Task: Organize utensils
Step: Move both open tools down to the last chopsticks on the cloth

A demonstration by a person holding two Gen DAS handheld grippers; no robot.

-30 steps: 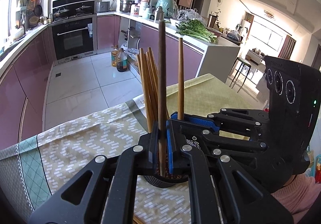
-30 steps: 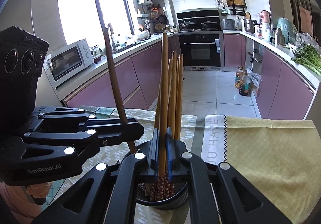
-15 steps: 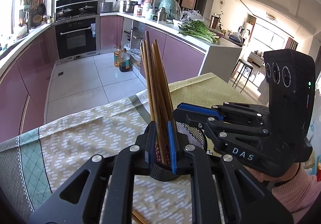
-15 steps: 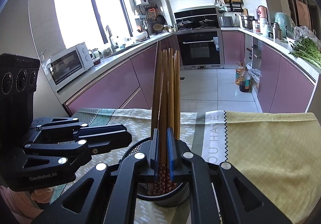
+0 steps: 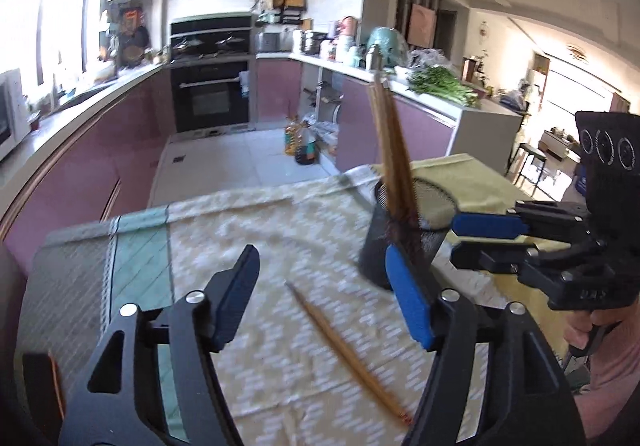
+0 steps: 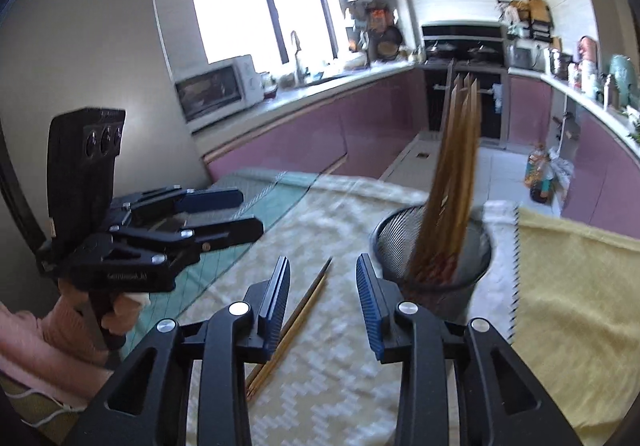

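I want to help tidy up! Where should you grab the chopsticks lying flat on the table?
Grip the loose chopsticks near the middle, coming straight down from above with the jaws across their width. They lie flat and side by side on the tablecloth, so there's no room underneath. Both the left gripper and right gripper are open and empty.

One mesh holder (image 6: 432,242), one chopstick bundle (image 6: 456,174), two loose chopsticks (image 6: 296,322)
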